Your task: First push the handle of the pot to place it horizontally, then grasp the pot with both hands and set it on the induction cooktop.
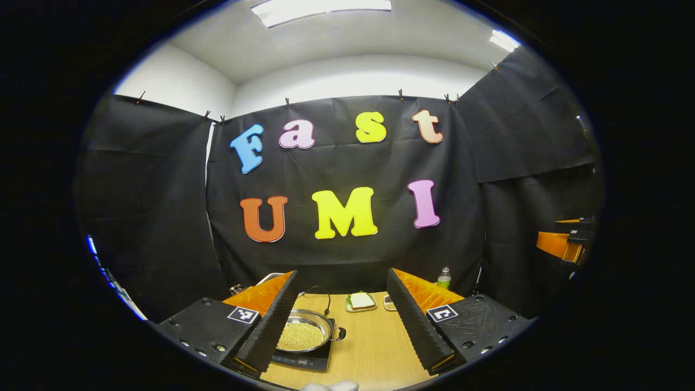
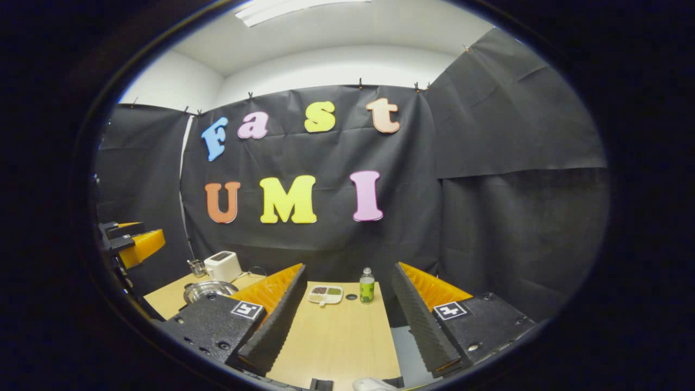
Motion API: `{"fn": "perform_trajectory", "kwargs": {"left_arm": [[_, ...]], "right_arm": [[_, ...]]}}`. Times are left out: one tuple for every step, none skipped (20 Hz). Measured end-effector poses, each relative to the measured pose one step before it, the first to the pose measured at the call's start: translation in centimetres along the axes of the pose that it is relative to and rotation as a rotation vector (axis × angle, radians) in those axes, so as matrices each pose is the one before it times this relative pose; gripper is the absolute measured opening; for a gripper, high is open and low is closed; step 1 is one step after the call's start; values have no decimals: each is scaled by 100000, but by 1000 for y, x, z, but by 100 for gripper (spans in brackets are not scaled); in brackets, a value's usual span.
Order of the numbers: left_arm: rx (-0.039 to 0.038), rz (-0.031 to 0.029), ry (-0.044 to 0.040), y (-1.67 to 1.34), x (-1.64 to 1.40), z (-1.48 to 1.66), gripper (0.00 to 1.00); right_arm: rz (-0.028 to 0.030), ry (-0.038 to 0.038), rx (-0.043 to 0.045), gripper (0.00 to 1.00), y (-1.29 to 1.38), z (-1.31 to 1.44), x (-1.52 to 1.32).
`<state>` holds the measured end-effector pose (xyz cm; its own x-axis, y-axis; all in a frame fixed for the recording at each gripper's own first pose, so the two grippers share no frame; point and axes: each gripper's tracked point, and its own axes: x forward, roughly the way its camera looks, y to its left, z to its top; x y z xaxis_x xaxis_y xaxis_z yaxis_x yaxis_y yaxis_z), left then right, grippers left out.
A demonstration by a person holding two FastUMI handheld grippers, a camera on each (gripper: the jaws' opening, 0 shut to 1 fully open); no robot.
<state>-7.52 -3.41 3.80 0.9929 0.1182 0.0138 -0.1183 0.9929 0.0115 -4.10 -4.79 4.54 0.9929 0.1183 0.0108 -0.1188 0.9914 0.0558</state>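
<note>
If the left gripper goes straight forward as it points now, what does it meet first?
Probably the small plate with a sandwich at the table's far edge, between the open fingers of the left gripper. The pot lies left of that line. Depth is unclear.

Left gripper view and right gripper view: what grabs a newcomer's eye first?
In the left gripper view, the steel pot full of yellowish grains sits on the dark induction cooktop, framed by the open left gripper. Behind it on the wooden table is a small plate with a sandwich. In the right gripper view, a green bottle and a divided snack tray stand ahead of the open right gripper, with a white toaster at far left.
</note>
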Motion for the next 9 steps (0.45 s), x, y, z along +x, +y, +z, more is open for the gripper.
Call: {"fn": "perform_trajectory", "kwargs": {"left_arm": [[-92,109,159,-40,-55,-76,96],[-98,58,211,23,118,-124,96],[28,169,145,57,-4,-27,96],[-87,136,167,37,-3,3,96],[-11,-218,70,-52,28,-91,96],[-15,256,129,-27,81,-59,96],[63,194,-169,78,-166,-57,96],[174,366,-509,107,53,160,97],[97,371,-43,65,-65,57,96]], "right_arm": [[54,335,-53,99,-2,-227,94],[16,113,66,99,26,0,108],[-40,0,-69,99,-45,-7,60],[-4,-57,-102,99,-128,85,-94],[141,-149,-107,99,-34,67,-34],[-24,-45,-23,99,-76,56,-84],[171,-102,-231,99,7,12,-2],[15,117,-106,99,8,-31,40],[180,-11,92,99,126,-45,42]]}}
